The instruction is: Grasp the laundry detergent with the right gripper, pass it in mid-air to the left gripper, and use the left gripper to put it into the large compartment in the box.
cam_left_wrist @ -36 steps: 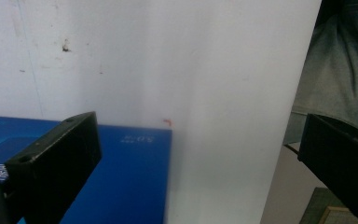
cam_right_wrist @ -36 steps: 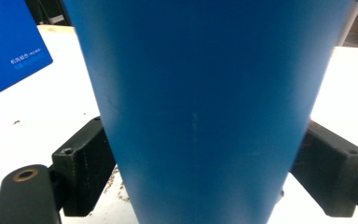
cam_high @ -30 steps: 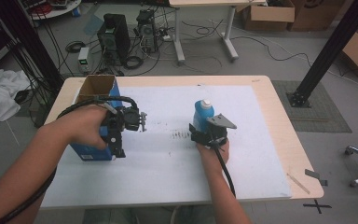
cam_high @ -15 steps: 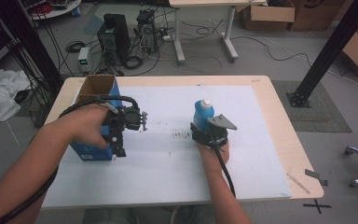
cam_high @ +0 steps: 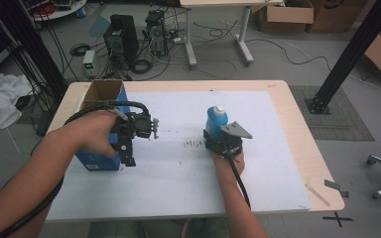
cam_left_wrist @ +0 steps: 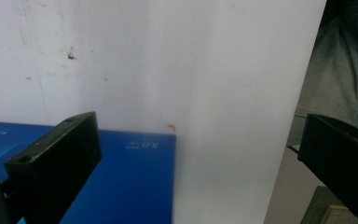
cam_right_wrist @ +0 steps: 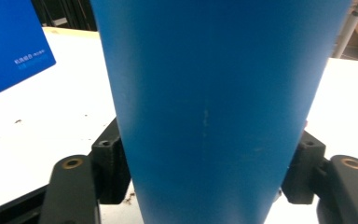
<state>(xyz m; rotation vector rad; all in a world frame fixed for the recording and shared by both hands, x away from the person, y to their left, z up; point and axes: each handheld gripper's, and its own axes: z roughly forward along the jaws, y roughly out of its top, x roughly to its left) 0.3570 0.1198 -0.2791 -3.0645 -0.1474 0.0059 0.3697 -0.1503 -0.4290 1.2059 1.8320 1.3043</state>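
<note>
Table: pale wooden table (cam_high: 297, 124) under a white sheet.
Box: open blue cardboard box (cam_high: 96, 96), upright at left.
Bottle: blue plastic bottle (cam_high: 215, 121), mid-sheet, clamped by right gripper (cam_high: 223, 141).
Left gripper (cam_high: 129, 148): jaws spread, empty, beside box.
Progress: bottle apparently unboxed, destination unclear.

A pale wooden worktop (cam_high: 302, 134) stands on a grey floor (cam_high: 297, 64), most of it covered by a white sheet (cam_high: 188, 183). Beyond the worktop, computer towers (cam_high: 121, 39) sit among loose cables beside a white desk's legs (cam_high: 243, 39). Cardboard boxes (cam_high: 285, 15) lie farther back. A black post (cam_high: 352, 54) rises right of the worktop; white cloth (cam_high: 0, 104) lies left.
</note>
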